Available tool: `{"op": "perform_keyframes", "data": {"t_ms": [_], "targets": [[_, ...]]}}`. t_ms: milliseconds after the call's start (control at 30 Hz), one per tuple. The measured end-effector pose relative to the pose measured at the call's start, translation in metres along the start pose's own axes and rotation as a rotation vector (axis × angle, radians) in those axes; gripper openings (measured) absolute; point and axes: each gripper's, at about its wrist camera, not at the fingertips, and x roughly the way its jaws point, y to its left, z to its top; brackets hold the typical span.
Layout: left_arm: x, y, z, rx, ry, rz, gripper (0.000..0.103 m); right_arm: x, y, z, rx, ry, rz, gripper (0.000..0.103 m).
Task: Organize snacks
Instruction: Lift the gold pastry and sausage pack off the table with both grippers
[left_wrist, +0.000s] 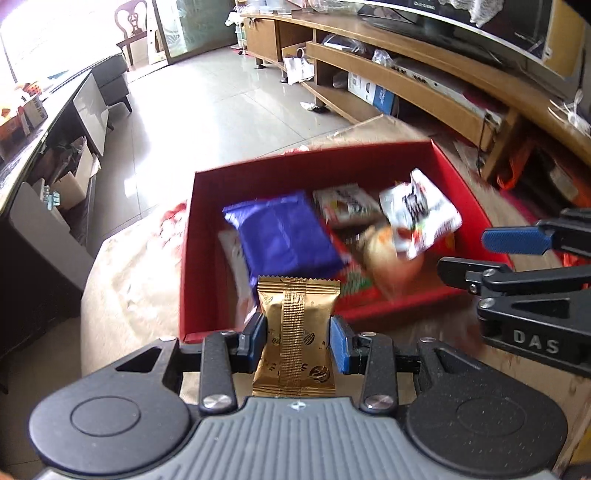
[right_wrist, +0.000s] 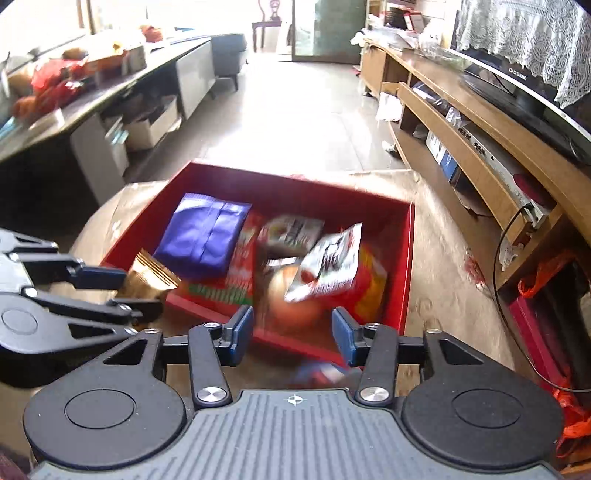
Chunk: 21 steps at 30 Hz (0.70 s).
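Clamped across the middle of the gold packet (left_wrist: 295, 325) by the left hand-held gripper (left_wrist: 298, 338), just short of the red box (left_wrist: 369, 162) — light, crinkly, slippery foil; right hand-held gripper (right_wrist: 293, 332) empty, jaws apart.

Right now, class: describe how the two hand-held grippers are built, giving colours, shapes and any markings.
Both look alike. The left hand-held gripper has a matte black frame, two round black discs, silver screw heads, a ribbed grey housing with a small crosshair mark, and blue pads. The right hand-held gripper matches; the left view shows "DAS" in raised letters on its side. No cables or sleeves show.
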Motion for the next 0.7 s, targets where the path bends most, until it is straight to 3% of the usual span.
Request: {"op": "perform_keyframes", "data": {"t_ms": [100,167,200,367,500,600,633,700], "targets": [[0.003,-0.004,0.002,0.005,0.015,-0.038,0.034,0.006,-0.008,-0.003,-0.017,0.059,-0.002,0.057],[0.004,-0.008,-0.002,0.031,0.02,-0.05,0.034,0.002,-0.011,-0.022,-0.082,0.094,-0.024,0.078],[0.004,-0.008,-0.005,0.037,0.024,-0.054,0.034,0.0,-0.014,-0.033,-0.089,0.112,-0.046,0.081],[0.007,-0.007,-0.015,0.008,0.073,-0.099,0.033,0.01,-0.041,-0.076,0.133,0.232,-0.049,0.082],[0.006,-0.012,-0.019,0.01,0.076,-0.106,0.033,0.038,-0.03,-0.082,0.25,0.302,-0.078,0.085],[0.01,-0.012,-0.024,0.007,0.088,-0.119,0.033,0.051,-0.031,-0.085,0.352,0.304,-0.027,0.087],[0.013,-0.011,-0.025,-0.007,0.1,-0.121,0.033,0.054,-0.03,-0.085,0.366,0.299,-0.025,0.093],[0.023,-0.01,-0.025,-0.032,0.128,-0.116,0.036,0.058,-0.024,-0.086,0.334,0.292,-0.048,0.097]]}}
